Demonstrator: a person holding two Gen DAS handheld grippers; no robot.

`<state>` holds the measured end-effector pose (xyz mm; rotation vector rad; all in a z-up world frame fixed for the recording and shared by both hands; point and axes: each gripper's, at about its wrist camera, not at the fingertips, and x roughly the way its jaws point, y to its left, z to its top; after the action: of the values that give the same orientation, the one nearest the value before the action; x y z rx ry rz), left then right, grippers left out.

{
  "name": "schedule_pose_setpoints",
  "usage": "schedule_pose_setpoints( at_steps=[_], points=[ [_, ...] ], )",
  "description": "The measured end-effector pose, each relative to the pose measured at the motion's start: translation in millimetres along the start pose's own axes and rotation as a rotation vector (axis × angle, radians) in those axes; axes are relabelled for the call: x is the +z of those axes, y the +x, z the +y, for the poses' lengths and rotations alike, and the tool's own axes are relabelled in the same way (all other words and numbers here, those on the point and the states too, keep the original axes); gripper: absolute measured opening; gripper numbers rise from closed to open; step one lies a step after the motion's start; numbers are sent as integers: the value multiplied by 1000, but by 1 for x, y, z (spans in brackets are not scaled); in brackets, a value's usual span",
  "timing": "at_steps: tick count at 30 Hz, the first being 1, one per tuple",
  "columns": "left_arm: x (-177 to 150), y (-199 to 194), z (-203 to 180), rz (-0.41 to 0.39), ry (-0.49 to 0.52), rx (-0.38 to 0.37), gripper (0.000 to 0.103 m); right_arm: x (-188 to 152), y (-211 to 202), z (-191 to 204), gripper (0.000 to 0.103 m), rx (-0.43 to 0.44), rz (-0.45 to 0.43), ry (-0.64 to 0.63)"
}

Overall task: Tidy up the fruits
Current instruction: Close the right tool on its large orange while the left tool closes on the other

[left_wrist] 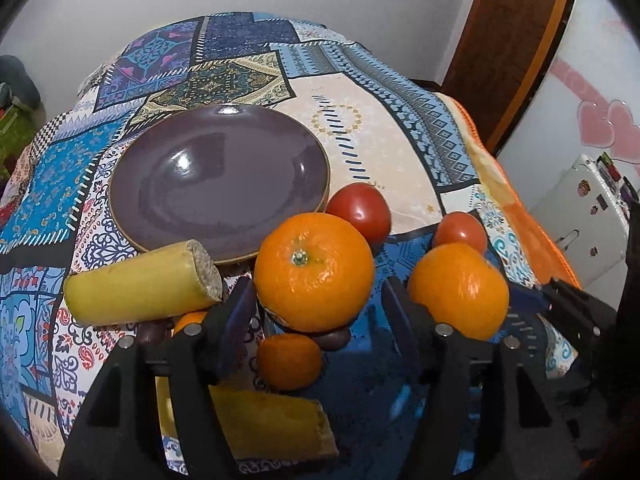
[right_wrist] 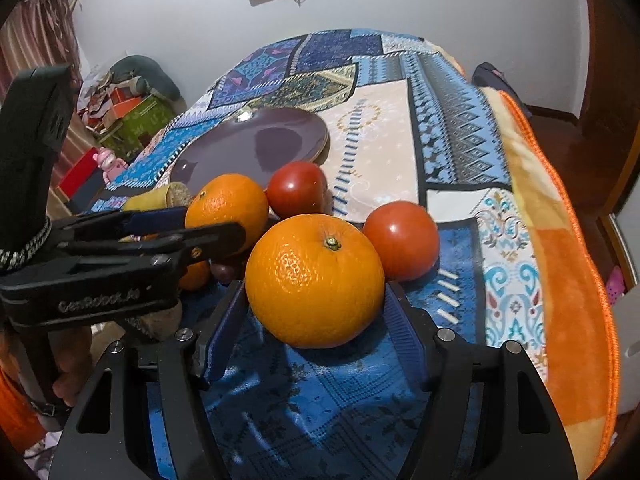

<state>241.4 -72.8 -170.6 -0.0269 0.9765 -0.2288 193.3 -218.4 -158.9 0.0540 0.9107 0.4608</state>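
1. A patchwork cloth (left_wrist: 360, 128) covers the surface, and the fruit is bunched near its front edge, just in front of a purple plate (left_wrist: 218, 178) that holds nothing.
2. The left gripper (left_wrist: 316, 300) points down at an orange (left_wrist: 314, 270). Its jaws stand partly apart on either side of the fruit; the left pad looks to be at the peel, while the right pad stands clear of it.
3. In the right wrist view the same gripper reaches in from the left edge, its fingers (right_wrist: 224, 236) lying along that orange (right_wrist: 226, 204).
4. The right gripper (right_wrist: 316, 312) stands half open around a second, larger-looking orange (right_wrist: 314, 280), its blue pads at the fruit's flanks. Whether they press on it I cannot tell; the fruit sits on the cloth.
5. Two tomatoes lie behind the oranges: one (right_wrist: 298, 188) just beside the plate's near rim, the other (right_wrist: 402, 240) further towards the right edge.
6. A cut banana piece (left_wrist: 140, 284) lies left of the left gripper, its cut end near the plate's rim.
7. Another banana piece (left_wrist: 272, 424) and a small orange (left_wrist: 289, 360) lie beneath the left gripper, closest to the front edge, with dark small fruits beside them.
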Motion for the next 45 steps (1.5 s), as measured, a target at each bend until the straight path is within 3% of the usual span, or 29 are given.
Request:
schedule_pose_setpoints(
  at_steps=[6,26,38,45],
  points=[
    [4,13,9,18,-66,-36,65,-1,4,-2,66,24,6,13],
    [-8,-22,0,-54,-7,-36,62,2,11,0,67,37,24,14],
    [1,4,-3,1,0,18,62,-3,4,-6,67,31,12,18],
    [6,16,-1,19,-19,7,66,-3,6,-5,67,48,5,23]
  ],
)
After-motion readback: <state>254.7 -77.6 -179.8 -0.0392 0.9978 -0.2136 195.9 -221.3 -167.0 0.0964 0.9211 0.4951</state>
